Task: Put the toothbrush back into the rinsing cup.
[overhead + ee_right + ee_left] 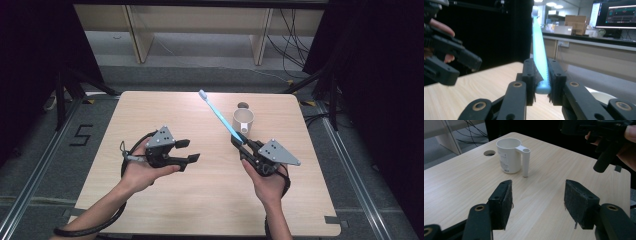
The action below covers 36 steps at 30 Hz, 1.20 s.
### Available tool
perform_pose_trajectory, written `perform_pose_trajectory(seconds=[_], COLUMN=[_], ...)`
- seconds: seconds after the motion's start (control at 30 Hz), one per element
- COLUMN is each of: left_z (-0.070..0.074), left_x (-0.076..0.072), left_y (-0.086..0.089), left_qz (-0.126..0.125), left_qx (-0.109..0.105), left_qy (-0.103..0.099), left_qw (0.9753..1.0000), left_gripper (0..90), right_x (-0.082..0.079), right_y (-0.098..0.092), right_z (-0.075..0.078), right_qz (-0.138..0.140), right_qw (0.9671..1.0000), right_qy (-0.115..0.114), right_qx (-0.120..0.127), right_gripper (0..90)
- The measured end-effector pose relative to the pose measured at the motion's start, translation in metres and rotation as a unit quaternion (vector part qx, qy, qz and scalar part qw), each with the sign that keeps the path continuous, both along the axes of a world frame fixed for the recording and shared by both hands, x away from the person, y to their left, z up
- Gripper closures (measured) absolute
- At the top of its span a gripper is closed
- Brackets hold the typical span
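A light blue toothbrush (218,115) slants up and to the left from my right gripper (242,143), whose jaws are shut on the lower end of its handle (541,75). Its white head (202,93) is raised over the far middle of the table. A white mug (243,120) with a straight handle stands on the table just beyond the right gripper; the left gripper view has the mug (510,155) ahead. My left gripper (188,150) hovers left of centre, open and holding nothing, its pads (502,202) wide apart.
The light wooden table (150,110) has a round cable hole (243,105) behind the mug. Black curtains flank both sides. A wooden bench and cables sit on the floor beyond the far edge. A monitor and boxes appear far off in the right gripper view.
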<state>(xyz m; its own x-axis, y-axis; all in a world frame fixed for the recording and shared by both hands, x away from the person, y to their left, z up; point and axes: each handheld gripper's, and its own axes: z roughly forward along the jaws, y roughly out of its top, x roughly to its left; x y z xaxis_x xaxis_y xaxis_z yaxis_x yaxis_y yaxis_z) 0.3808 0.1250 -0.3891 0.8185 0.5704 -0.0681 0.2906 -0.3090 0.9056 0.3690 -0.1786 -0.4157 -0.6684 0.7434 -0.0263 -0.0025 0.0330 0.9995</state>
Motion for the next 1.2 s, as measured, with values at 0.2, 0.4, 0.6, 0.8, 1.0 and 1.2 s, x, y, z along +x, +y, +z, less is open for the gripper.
perform_pose_trajectory(seconds=[0.2,0.4,0.6,0.8,1.0,1.2], left_z=[0.004,0.009,0.009,0.012,0.012,0.011], left_x=[0.014,0.034,0.043,0.046,0.05,0.053], left_y=[0.004,0.002,-0.002,-0.014,-0.019,-0.023], left_qz=[0.022,0.038,0.044,0.027,0.025,0.022], left_qx=[-0.063,-0.132,-0.161,-0.188,-0.2,-0.211], left_qy=[0.021,0.043,0.061,0.077,0.088,0.098], left_qw=[0.9976,0.9897,0.9841,0.9788,0.9755,0.9723], left_gripper=[37.0,35.5,37.8,40.1,42.7,46.2], right_x=[0.004,-0.002,-0.008,-0.01,-0.01,-0.01], right_y=[0.019,0.041,0.045,0.046,0.046,0.049], right_z=[-0.002,-0.017,-0.022,-0.022,-0.023,-0.022], right_qz=[-0.006,-0.005,-0.009,-0.01,-0.015,-0.013], right_qw=[0.9997,0.9997,0.9998,0.9997,0.9996,0.9992], right_qy=[-0.014,-0.014,-0.011,-0.015,-0.025,-0.037], right_qx=[0.021,0.017,0.014,0.015,0.007,0.0], right_gripper=[79.0,79.0,78.9,79.0,79.0,78.9])
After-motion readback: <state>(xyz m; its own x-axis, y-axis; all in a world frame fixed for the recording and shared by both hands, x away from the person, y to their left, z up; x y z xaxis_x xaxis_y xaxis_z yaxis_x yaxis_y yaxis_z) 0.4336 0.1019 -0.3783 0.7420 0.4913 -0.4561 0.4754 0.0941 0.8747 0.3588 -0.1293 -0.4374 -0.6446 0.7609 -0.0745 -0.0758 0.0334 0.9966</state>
